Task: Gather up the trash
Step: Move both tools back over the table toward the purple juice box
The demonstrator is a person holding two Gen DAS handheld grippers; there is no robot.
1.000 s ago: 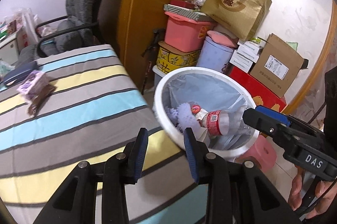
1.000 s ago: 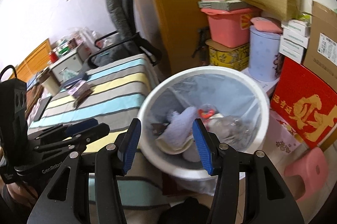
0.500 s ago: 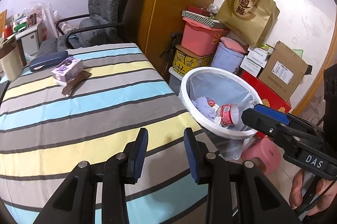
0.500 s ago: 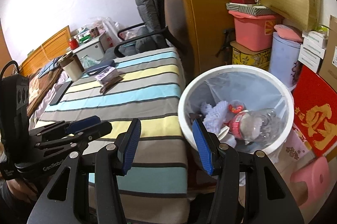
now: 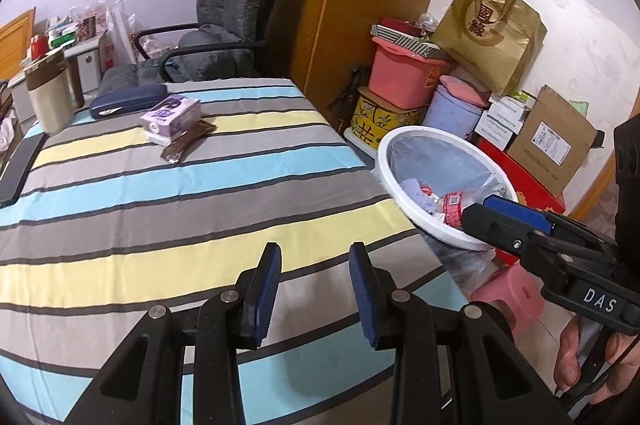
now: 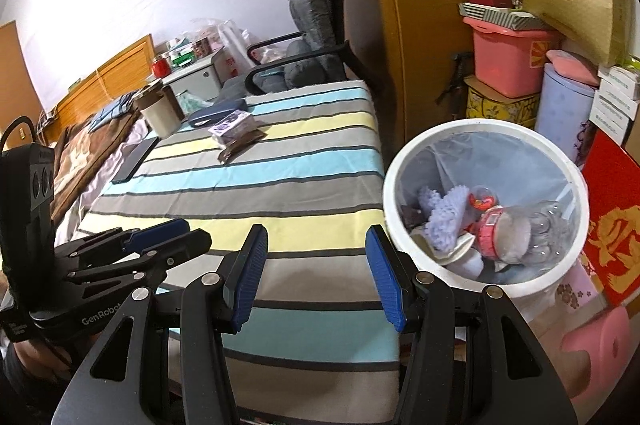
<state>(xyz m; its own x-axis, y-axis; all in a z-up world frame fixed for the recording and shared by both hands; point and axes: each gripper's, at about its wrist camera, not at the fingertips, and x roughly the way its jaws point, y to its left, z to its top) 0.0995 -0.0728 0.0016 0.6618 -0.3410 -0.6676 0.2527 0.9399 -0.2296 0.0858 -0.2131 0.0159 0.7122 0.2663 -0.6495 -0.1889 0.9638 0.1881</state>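
L tool [image 5: 314, 287] spread, empty | R tool [image 6: 316, 275] spread, empty | bin [image 6: 400, 165] beside table [image 5: 160, 205]

My left gripper [image 5: 314, 267] is matte black: angular skeleton arms with triangular cut-outs, round silver screws at the pivots, and ribbed blue pads lining the jaws. My right gripper [image 6: 316, 255] is built the same; from the left camera its side carries white "DAS" lettering. From the right camera the left unit's side reads "GenRobot" in white, with a boxy black housing behind it and a thin black cable looping off its top.
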